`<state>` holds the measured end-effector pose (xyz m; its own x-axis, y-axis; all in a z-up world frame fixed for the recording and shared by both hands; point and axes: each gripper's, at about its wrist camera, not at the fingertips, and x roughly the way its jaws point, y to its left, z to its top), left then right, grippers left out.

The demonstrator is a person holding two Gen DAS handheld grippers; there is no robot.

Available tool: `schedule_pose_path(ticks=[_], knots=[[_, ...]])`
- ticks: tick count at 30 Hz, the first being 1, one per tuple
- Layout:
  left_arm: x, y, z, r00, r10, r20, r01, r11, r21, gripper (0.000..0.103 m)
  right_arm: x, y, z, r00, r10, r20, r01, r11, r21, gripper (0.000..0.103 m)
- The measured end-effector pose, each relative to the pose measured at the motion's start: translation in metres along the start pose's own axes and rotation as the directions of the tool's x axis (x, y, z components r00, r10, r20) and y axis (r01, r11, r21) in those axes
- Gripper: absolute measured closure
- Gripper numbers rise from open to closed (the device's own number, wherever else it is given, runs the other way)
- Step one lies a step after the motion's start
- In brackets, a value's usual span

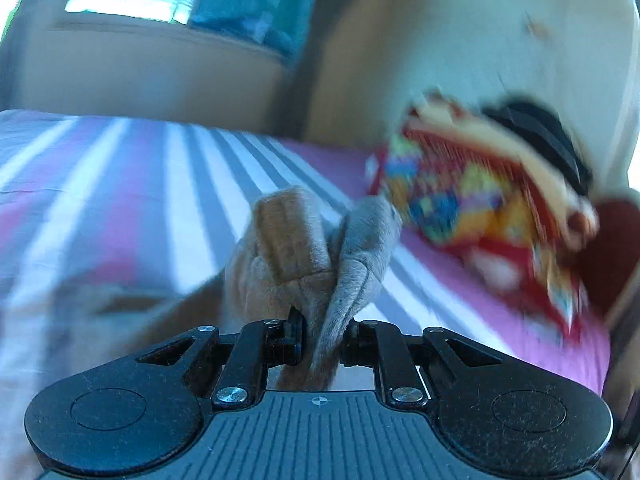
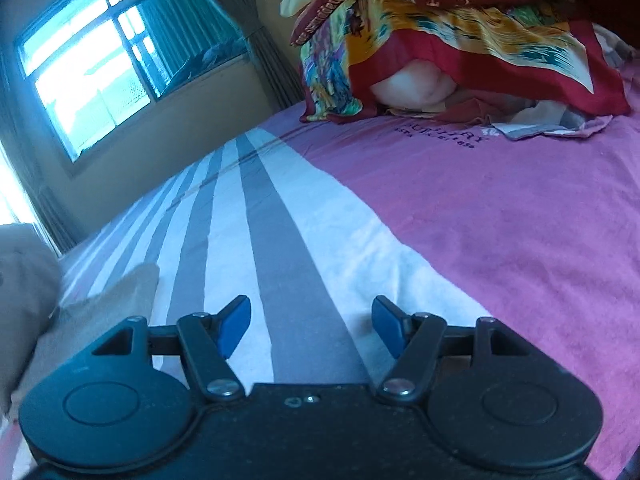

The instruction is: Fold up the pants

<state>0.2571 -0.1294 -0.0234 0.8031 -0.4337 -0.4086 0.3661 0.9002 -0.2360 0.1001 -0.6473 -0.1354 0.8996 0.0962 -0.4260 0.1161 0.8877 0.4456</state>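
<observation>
The tan pants (image 1: 304, 252) bunch up in front of my left gripper (image 1: 323, 334), which is shut on a fold of the cloth and holds it above the bed; more of the pants trails down to the lower left, blurred. In the right wrist view, part of the tan pants (image 2: 120, 296) lies on the bed at the left edge. My right gripper (image 2: 311, 326) is open and empty, with its blue pads (image 2: 236, 322) spread wide over the striped sheet, apart from the pants.
The bed has a striped white, grey and pink sheet (image 2: 480, 220). A pile of colourful red and yellow bedding (image 2: 440, 36) over a pillow sits at the far right; it also shows, blurred, in the left wrist view (image 1: 472, 196). A window (image 2: 100, 56) is in the far wall.
</observation>
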Motion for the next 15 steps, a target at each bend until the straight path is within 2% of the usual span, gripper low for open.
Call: schedule_pose_path(ticks=[4, 7, 10, 11, 13, 14, 15], knots=[[0.031, -0.046, -0.037, 0.996, -0.028, -0.089, 0.038, 0.993, 0.111, 0.087, -0.003, -0.007, 0.000, 1.000, 0.023, 0.005, -0.024, 0.999, 0.043, 0.037], [0.053, -0.074, -0.056, 0.986, -0.006, -0.164, 0.041, 0.976, 0.215, 0.085, 0.000, -0.013, 0.002, 0.999, 0.035, 0.011, -0.036, 0.996, 0.083, 0.037], [0.086, -0.096, -0.076, 0.966, -0.009, -0.258, 0.080, 0.961, 0.266, 0.068, 0.001, -0.017, 0.001, 0.999, 0.038, 0.011, -0.039, 0.994, 0.102, 0.036], [0.089, -0.100, -0.082, 0.963, -0.016, -0.268, 0.094, 0.956, 0.278, 0.048, 0.002, -0.017, 0.001, 0.999, 0.037, 0.010, -0.038, 0.994, 0.100, 0.036], [0.087, -0.106, -0.086, 0.954, -0.101, -0.281, 0.174, 0.953, 0.247, 0.017, 0.003, -0.014, 0.000, 0.999, 0.032, 0.007, -0.032, 0.996, 0.084, 0.034], [0.084, -0.110, -0.086, 0.954, -0.112, -0.277, 0.182, 0.953, 0.241, 0.016, 0.004, -0.012, -0.001, 1.000, 0.028, 0.006, -0.028, 0.997, 0.071, 0.034], [0.076, -0.115, -0.085, 0.961, -0.102, -0.256, 0.169, 0.951, 0.257, 0.016, 0.004, -0.010, -0.001, 1.000, 0.023, 0.007, -0.023, 0.998, 0.059, 0.033]])
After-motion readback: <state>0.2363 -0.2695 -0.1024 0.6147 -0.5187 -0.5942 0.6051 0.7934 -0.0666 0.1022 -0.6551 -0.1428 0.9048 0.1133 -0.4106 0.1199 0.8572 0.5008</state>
